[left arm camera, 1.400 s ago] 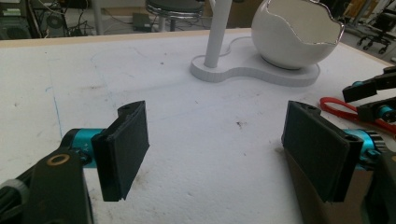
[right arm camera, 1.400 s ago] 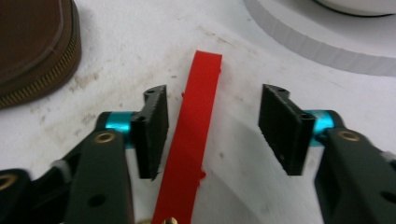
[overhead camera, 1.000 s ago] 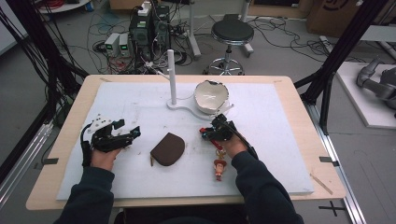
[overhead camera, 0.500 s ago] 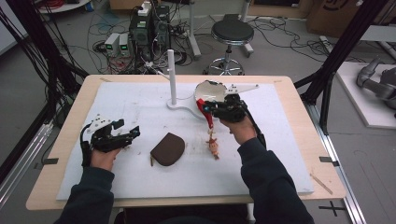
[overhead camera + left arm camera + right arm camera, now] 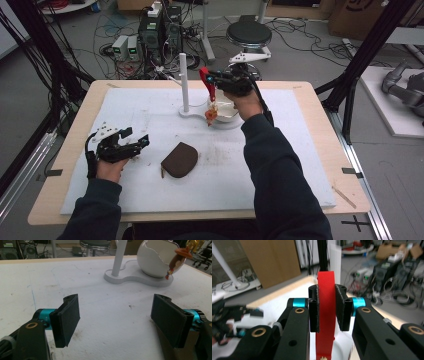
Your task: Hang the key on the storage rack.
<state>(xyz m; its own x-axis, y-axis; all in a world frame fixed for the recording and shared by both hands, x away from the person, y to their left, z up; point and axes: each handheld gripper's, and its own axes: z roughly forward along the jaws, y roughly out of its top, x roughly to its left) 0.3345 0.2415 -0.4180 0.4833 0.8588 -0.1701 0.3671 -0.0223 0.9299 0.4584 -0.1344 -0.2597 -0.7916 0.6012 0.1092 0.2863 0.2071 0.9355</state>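
**Tabletop inventory: toy on red strap held over white bowl**

- Right claw (image 5: 212, 80): raised above the far middle of the tabletop (image 5: 300, 150), jaws clamped on a red strap (image 5: 325, 315). In the right gripper view the strap runs upright between the two pads.
- Toy (image 5: 212, 114): small orange-and-red figure hanging from the strap, at the near-left rim of the bowl; contact with the rim cannot be told.
- Bowl (image 5: 227, 111): white, round, seated on a flat white base (image 5: 140, 280).
- Post (image 5: 183, 80): white, upright, on the same base, left of the bowl.
- Left claw (image 5: 131, 144): low over the tabletop's left side, jaws wide apart, holding nothing.
- Pouch (image 5: 180, 160): brown, flat, between the person's arms, near the front.
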